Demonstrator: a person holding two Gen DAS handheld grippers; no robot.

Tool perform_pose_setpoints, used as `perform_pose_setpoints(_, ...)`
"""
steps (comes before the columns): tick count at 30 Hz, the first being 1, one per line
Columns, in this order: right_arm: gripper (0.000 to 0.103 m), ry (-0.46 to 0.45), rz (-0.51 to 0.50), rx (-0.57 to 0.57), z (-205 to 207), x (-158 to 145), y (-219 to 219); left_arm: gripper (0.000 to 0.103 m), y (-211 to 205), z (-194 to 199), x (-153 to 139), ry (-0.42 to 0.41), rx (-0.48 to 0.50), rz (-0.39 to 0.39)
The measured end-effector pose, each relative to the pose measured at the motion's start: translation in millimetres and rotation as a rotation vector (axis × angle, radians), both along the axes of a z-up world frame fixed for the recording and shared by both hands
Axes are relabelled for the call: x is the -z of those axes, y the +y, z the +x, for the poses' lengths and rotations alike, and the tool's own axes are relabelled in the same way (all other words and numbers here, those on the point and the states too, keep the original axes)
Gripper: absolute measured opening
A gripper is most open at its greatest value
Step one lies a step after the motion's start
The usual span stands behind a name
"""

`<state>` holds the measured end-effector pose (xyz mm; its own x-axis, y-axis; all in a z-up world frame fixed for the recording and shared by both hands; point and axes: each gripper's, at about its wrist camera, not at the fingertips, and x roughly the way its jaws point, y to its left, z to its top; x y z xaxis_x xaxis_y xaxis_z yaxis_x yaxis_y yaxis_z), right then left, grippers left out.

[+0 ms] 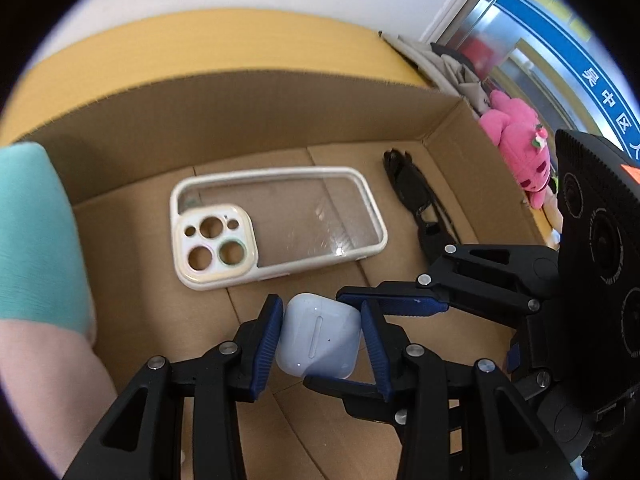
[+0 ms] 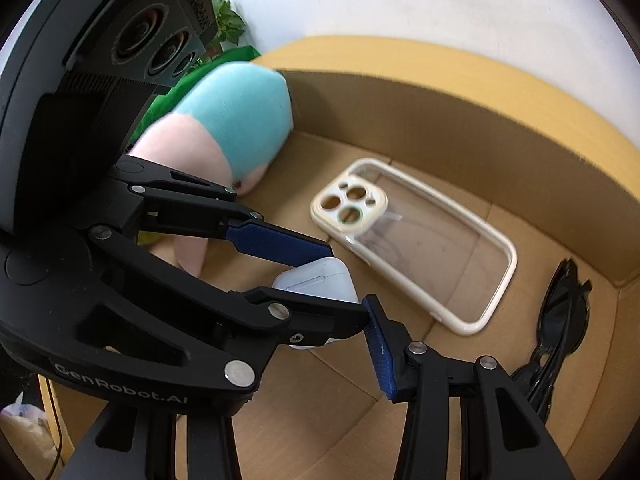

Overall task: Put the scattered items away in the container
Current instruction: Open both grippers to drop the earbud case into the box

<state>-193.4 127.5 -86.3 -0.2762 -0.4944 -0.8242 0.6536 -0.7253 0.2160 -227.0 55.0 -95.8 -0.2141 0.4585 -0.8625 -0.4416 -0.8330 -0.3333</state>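
Earbud case (image 1: pixel 318 336) hangs above the cardboard box (image 1: pixel 248 116) floor.

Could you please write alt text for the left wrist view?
The left tool grips a white earbud case over an open cardboard box, the right tool's fingers also touching it. On the floor lie a clear phone case and black sunglasses.

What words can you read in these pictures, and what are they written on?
"GenRobot.AI": white letters on the black body of the left gripper, seen from the right wrist.
"中区": white Chinese characters on the blue sign outside the window; the characters around them are cut off or unclear.
Raised lettering on the black camera block: too blurred to read.
Tiny ring text around the other gripper's lenses: too small to read.
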Motion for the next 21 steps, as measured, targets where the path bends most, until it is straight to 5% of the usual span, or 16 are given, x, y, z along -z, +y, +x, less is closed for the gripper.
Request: perform_pose_setpoints(21, 0.049, -0.055, -0.034, 0.025, 3, 8, 11, 0.041, 1, -4, 16, -0.049, -0.024, -0.003)
